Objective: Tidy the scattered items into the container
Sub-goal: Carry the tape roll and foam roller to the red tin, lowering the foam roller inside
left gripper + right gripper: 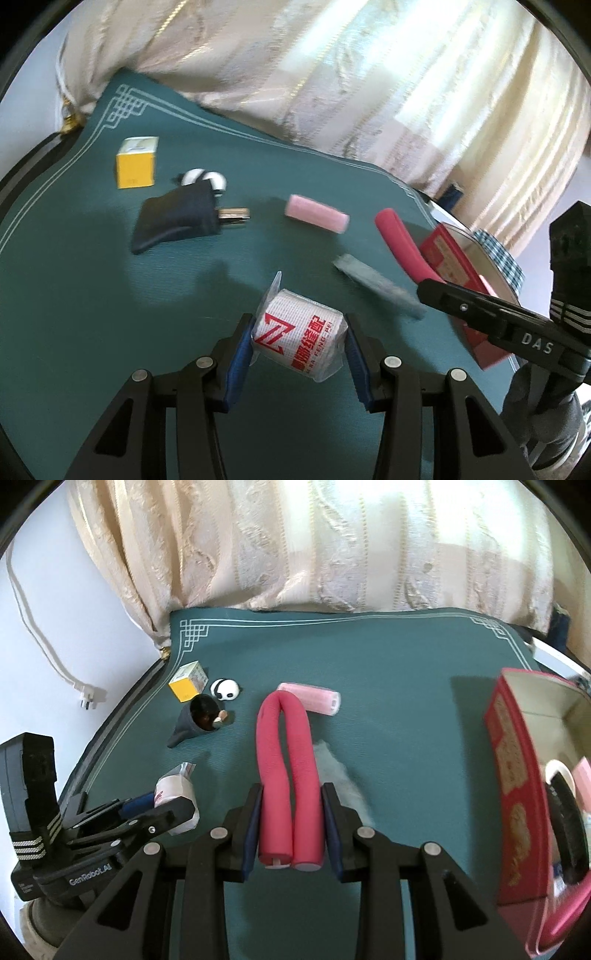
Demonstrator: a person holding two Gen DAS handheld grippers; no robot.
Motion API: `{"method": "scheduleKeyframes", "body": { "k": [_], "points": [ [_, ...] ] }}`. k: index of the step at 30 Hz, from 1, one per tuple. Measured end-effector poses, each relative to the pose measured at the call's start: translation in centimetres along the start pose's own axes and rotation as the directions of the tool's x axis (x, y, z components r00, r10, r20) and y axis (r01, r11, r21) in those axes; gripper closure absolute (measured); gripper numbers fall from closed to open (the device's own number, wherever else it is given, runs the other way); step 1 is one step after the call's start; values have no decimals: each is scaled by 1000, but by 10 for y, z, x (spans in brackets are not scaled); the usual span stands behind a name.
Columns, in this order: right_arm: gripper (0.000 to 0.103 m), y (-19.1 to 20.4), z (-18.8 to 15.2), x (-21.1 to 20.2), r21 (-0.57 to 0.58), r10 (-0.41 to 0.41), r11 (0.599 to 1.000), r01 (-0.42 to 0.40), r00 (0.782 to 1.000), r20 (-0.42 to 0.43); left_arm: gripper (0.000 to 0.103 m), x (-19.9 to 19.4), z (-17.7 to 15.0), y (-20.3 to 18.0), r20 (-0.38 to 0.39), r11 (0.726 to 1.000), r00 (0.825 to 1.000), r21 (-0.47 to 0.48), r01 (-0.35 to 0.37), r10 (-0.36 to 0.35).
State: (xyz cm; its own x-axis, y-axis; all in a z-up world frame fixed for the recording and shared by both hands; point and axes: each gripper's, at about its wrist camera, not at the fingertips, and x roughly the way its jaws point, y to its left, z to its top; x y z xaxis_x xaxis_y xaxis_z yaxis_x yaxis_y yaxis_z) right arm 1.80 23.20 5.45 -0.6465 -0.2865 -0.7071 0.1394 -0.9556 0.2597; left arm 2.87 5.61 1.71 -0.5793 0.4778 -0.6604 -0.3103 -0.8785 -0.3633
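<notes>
A green mat (92, 314) with a white line border covers the counter, and pale patterned curtains (332, 74) hang behind it.

In the left wrist view, the left tongs (299, 341) at the bottom centre are clamped on a plastic-wrapped white roll with red print (299, 338), its ends pressed between the blue pads. Above, in the upper left of the frame, a yellow box (136, 167) stands on the mat, with a black-and-white panda figure (205, 179) just right of it and a dark pouch (177, 218) below that, a small metallic piece poking from its side. A pink roller (317, 213) lies near the centre. At the right edge the right tongs (421, 286) come in carrying a bent red foam tube (400, 240) in front of the red box (458, 273), the container. A blurred grey strip (376, 290) lies beneath them.

In the right wrist view, the right tongs (291, 825) at the bottom centre stand narrow, gripping both legs of the folded red foam tube (284, 757). The red box (517, 794) sits open at the right edge, already with things inside. The pink roller (310, 696) lies behind the tube's bend; the yellow box (186, 686), panda figure (226, 690) and dark pouch (195, 720) sit at the centre left. The left tongs (173, 805) with the white roll (173, 790) appear at the lower left.
</notes>
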Motion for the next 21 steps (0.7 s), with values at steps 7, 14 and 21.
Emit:
{"method": "scheduleKeyframes", "body": {
  "k": [7,14,21],
  "points": [
    [69,-21,-11,-25,36,-4,999,3,999,34,54,1,-3,-39,-14,998,1000,63,18,-17],
    [69,-47,-19,-51,81,-33,996,26,996,79,54,5,-7,-70,-34,993,999,112,31,-28],
    [69,-86,-25,-92,155,-117,984,93,981,157,54,12,-8,-107,-54,984,997,167,63,-55]
  ]
}}
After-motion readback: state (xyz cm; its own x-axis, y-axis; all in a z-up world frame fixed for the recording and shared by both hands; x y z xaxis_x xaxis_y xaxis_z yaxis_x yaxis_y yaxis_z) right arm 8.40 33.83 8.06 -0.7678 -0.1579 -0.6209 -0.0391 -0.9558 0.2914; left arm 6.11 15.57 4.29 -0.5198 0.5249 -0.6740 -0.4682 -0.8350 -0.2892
